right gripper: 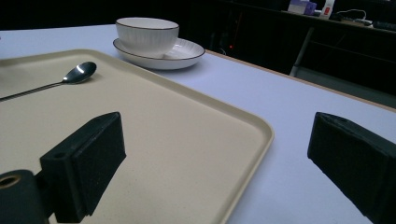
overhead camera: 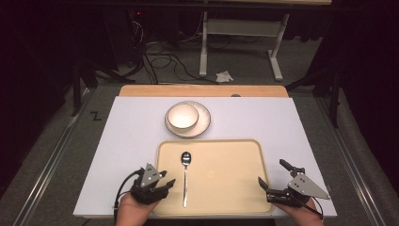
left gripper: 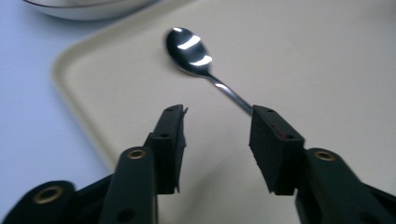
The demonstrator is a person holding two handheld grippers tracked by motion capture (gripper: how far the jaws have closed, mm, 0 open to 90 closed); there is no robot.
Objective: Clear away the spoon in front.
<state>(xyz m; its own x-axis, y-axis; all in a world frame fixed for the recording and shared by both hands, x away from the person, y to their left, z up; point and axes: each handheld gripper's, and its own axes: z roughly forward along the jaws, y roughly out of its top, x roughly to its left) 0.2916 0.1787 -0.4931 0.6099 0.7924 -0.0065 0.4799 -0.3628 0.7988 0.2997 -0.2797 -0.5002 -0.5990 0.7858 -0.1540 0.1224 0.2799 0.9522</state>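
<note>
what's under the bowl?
The bowl stands on a white plate, on the white table sheet beyond the tray. The plate's rim shows all round; its middle is covered by the bowl. The bowl's inside looks empty.

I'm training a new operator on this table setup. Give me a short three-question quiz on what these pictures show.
1. True or false: the spoon lies on the tray.
2. Where does the bowl sit? A) on the tray B) on a plate beyond the tray C) on the floor
3. Fill in: the left gripper has its fingers ____, with nothing pressed between them.

Key
1. True; its handle points toward the person.
2. B
3. open; the spoon handle runs behind the one finger in the left gripper view, not gripped. The right gripper is open too, straddling the tray's edge.
</note>
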